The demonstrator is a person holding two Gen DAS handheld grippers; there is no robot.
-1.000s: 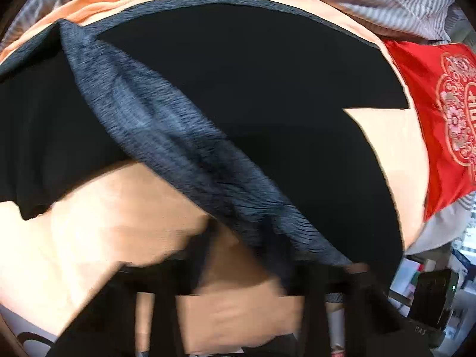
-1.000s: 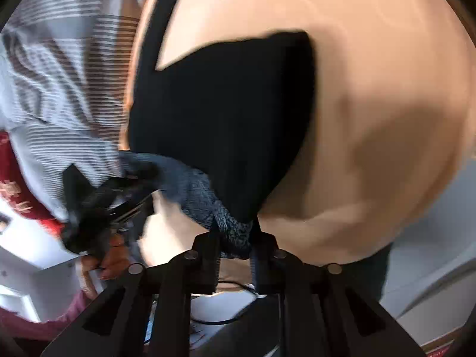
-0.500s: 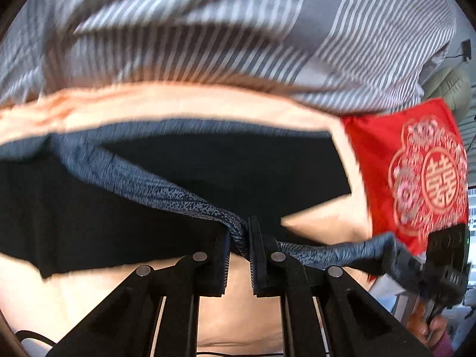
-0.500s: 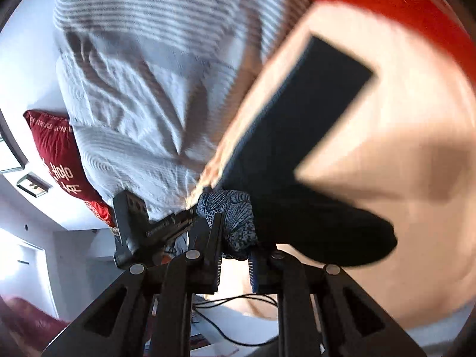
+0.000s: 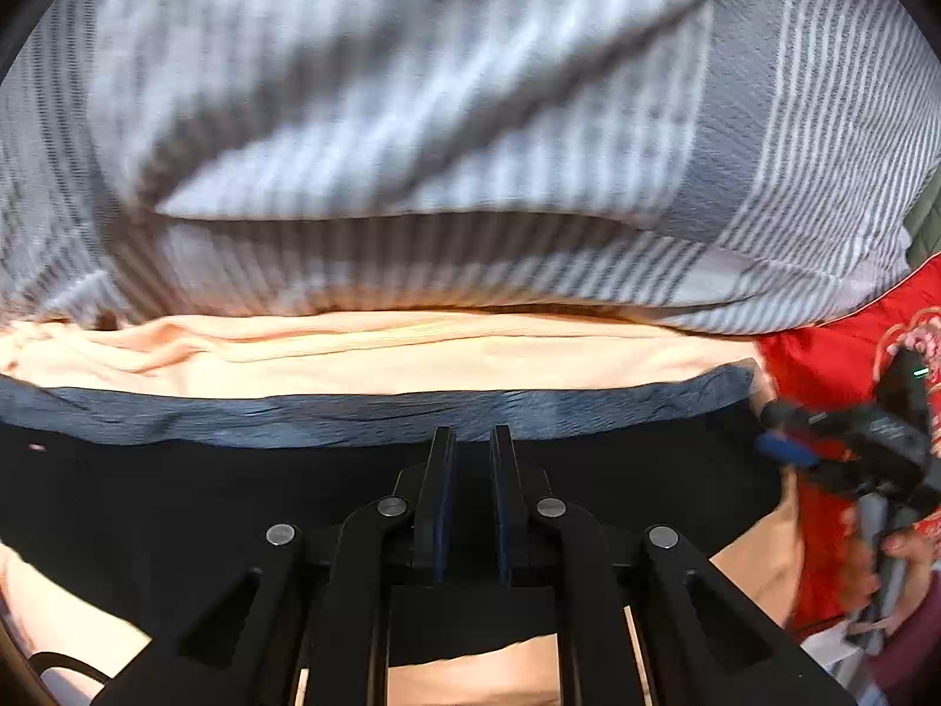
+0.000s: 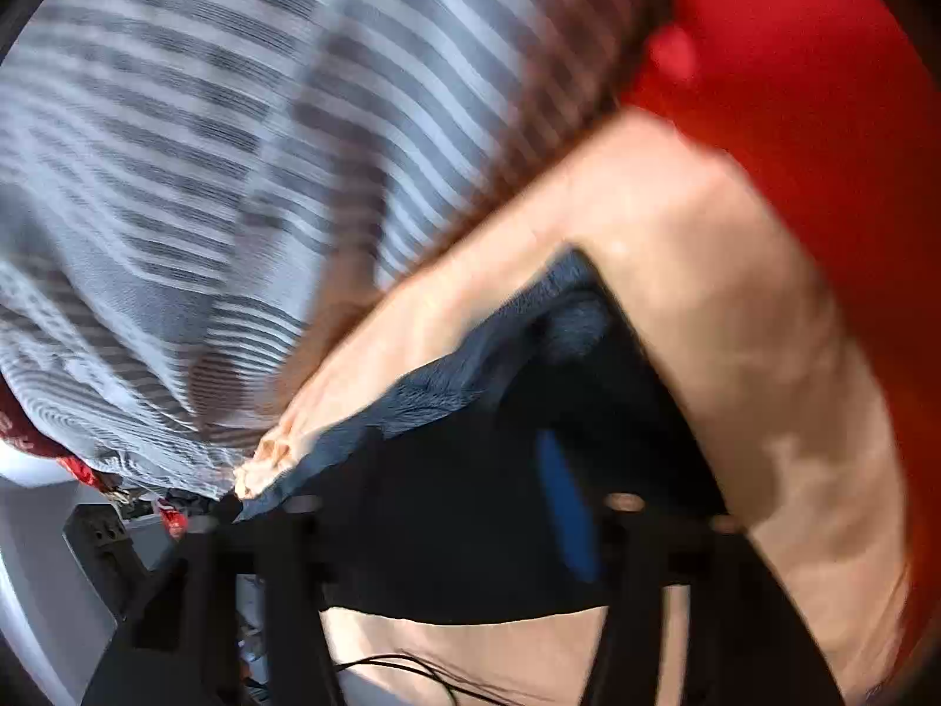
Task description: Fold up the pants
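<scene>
Black pants (image 5: 176, 500) with a blue-grey waistband (image 5: 353, 418) lie flat on a peach sheet (image 5: 353, 347). In the left wrist view my left gripper (image 5: 469, 441) sits over the waistband's near edge, its jaws a narrow gap apart with no cloth between them. My right gripper (image 5: 788, 447) shows at the waistband's right end in that view. In the blurred right wrist view the pants (image 6: 470, 529) and waistband (image 6: 447, 388) lie just ahead of my right gripper (image 6: 447, 470); its jaws are wide apart, with one blue pad (image 6: 564, 518) showing.
A grey striped duvet (image 5: 470, 147) is bunched behind the sheet. A red embroidered pillow (image 5: 823, 365) lies at the right, also seen in the right wrist view (image 6: 811, 59). A hand (image 5: 882, 565) holds the right gripper. A black cable (image 6: 411, 670) runs near the bed's edge.
Both grippers carried the waistband up and over, then laid it flat on the sheet. Both jaws have parted and let go of the cloth.
</scene>
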